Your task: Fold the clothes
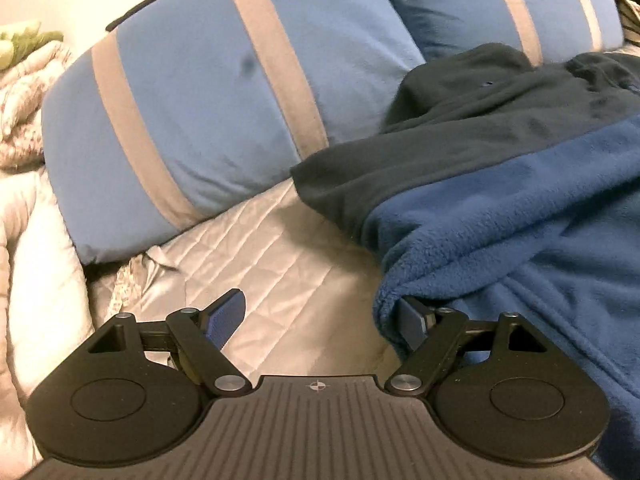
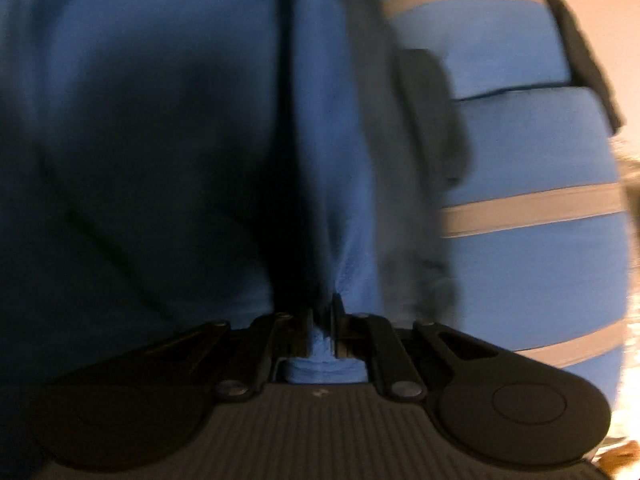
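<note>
The fleece jacket I am folding lies on the quilted grey bedspread, spread to the right in my left wrist view; it is thick, napped pile in two colours, a deep blue body with a charcoal panel across the part nearest the pillows; its blue edge rolls over in a soft fold just beside my left tongs. Those tongs stand wide open, holding nothing; one finger hangs over bare bedspread, the other is partly tucked under the rolled blue edge. My right tongs are closed on a bunch of the same blue fleece; the cloth is pinched between the fingers and bulges behind them, and from the pinch it rises in a long fold that fills most of that view, blurred and dark on the left side. Behind the jacket two blue pillows with grey stripes lean against each other; a pale floral quilt is bunched at the far left. I can read no label, brand or writing on the jacket.
</note>
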Demonstrator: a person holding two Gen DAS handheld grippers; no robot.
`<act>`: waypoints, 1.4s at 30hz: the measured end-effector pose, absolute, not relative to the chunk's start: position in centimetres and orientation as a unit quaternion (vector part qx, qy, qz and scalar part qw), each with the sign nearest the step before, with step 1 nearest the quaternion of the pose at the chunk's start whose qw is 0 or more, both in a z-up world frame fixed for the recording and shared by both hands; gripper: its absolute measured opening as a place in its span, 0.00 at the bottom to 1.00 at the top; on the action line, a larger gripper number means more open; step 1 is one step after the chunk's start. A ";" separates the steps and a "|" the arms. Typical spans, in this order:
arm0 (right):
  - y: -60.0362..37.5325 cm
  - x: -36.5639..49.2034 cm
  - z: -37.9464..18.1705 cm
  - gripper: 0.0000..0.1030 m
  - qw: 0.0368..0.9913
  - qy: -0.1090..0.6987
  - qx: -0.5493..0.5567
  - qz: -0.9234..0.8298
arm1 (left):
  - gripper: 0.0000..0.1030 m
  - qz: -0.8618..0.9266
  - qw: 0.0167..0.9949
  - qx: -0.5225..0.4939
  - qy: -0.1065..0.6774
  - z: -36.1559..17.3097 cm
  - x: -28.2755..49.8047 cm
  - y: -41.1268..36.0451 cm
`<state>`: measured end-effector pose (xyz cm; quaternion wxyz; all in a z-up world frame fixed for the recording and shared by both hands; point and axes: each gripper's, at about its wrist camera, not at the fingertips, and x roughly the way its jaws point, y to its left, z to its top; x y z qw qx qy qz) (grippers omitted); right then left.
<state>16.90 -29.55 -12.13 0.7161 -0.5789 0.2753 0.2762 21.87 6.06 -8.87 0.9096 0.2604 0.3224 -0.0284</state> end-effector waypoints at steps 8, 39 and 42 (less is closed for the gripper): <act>-29.4 16.7 -12.2 0.07 0.712 0.313 -0.551 0.301 | 0.79 -0.030 0.911 0.262 0.318 -9.2 21.9 7.0; -30.5 18.2 -8.8 0.07 0.765 0.313 -0.485 0.285 | 0.11 -0.145 0.867 0.373 0.297 -10.7 20.8 4.7; -29.6 16.3 -10.1 0.07 0.735 0.305 -0.526 0.300 | 0.11 -0.133 0.866 0.377 0.300 -11.0 21.0 4.8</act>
